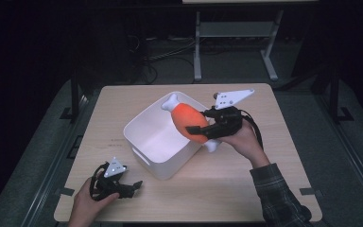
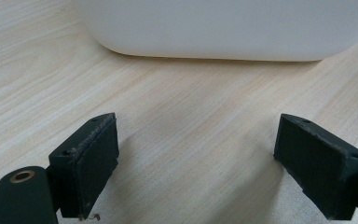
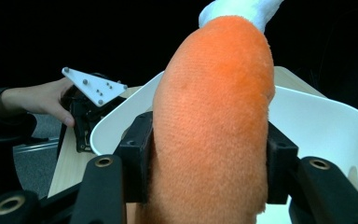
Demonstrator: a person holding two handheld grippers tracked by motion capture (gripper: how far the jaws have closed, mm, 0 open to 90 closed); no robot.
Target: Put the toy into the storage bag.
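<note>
Two black two-jaw grippers work over a pale wooden table (image 1: 246, 184). The right gripper (image 1: 202, 128) is clenched around an orange plush drumstick toy with white bone ends (image 1: 187, 120), its jaws pressing both sides of the orange body. It holds the toy tilted above the right rim of a white rounded plastic bin (image 1: 144, 156), which sits near the table's middle. One white end sticks out past the bin's far edge, the other hangs outside near the hand. The left gripper (image 1: 131, 187) rests low on the table beside the bin's near corner, jaws spread wide with nothing between them.
</note>
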